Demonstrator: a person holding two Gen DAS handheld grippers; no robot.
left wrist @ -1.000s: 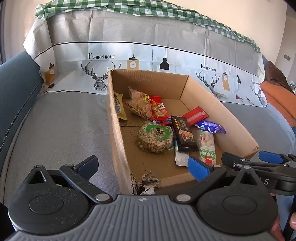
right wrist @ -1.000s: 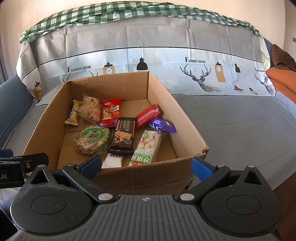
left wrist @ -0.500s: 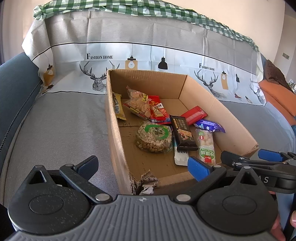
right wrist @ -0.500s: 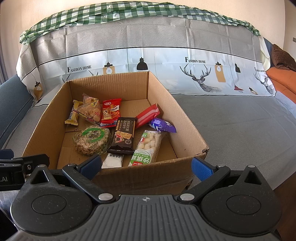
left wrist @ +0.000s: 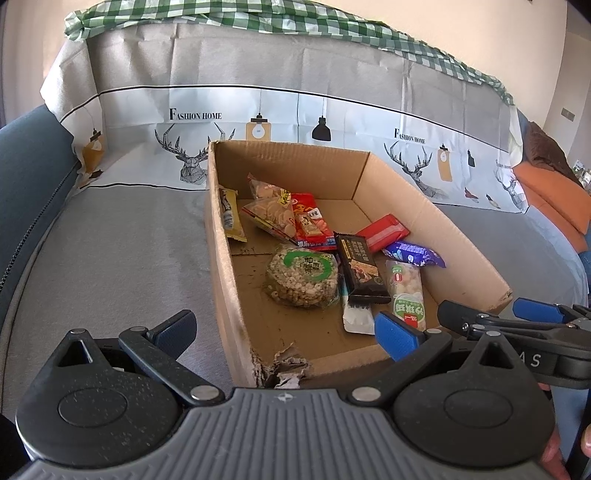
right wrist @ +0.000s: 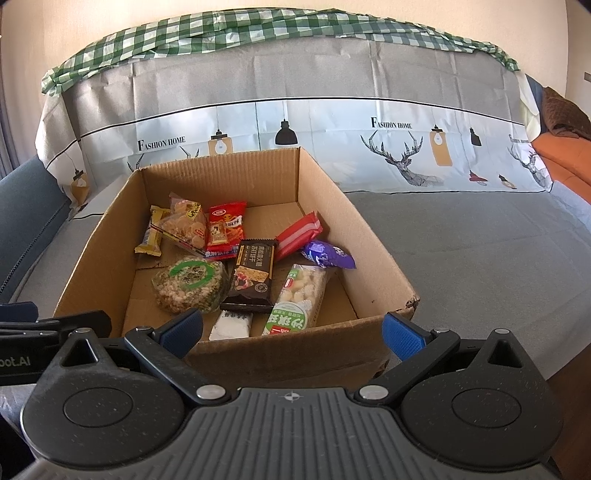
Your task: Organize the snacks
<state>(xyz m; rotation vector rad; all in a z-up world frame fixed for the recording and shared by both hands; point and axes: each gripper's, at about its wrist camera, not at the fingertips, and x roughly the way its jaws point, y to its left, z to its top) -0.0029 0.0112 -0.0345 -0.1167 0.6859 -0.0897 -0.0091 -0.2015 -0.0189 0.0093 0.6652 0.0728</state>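
1. A sofa (right wrist: pixel 480 266) with a grey seat carries everything; a printed cover (right wrist: pixel 369 85) with deer, lamps and the words "FASHION HOME" hangs over its back, topped by a green checked cloth (right wrist: pixel 221 29).
2. An open cardboard box (right wrist: pixel 369 236) stands on the seat, its near left corner torn in the left wrist view (left wrist: pixel 284 365).
3. The left gripper (left wrist: pixel 284 332) is spread wide and holds nothing; its left blue pad hangs over the grey seat outside the box, its right pad over the box's near edge. It touches nothing that I can make out.
4. The right gripper (right wrist: pixel 291 332) is likewise wide open and empty, level with the box's near wall, one pad at either end of that wall; whether it touches the cardboard cannot be told.
5. Inside the box, toward 7 o'clock, lies a round puffed-grain cake (right wrist: pixel 190 284) with a green ring label.
6. Beside it at 6 o'clock lies a dark brown biscuit pack (right wrist: pixel 253 277), partly over a white packet (right wrist: pixel 231 325).
7. At 5 o'clock lies a green-labelled pack of pale sweets (right wrist: pixel 299 295).
8. Toward 2 o'clock are a red bar (right wrist: pixel 299 234) and a purple wrapper (right wrist: pixel 328 254), just beside each other.
9. At 11 o'clock lie a red snack bag (right wrist: pixel 225 229), a clear bag of crackers (right wrist: pixel 184 225) and a yellow bar (right wrist: pixel 151 236) near the left wall.
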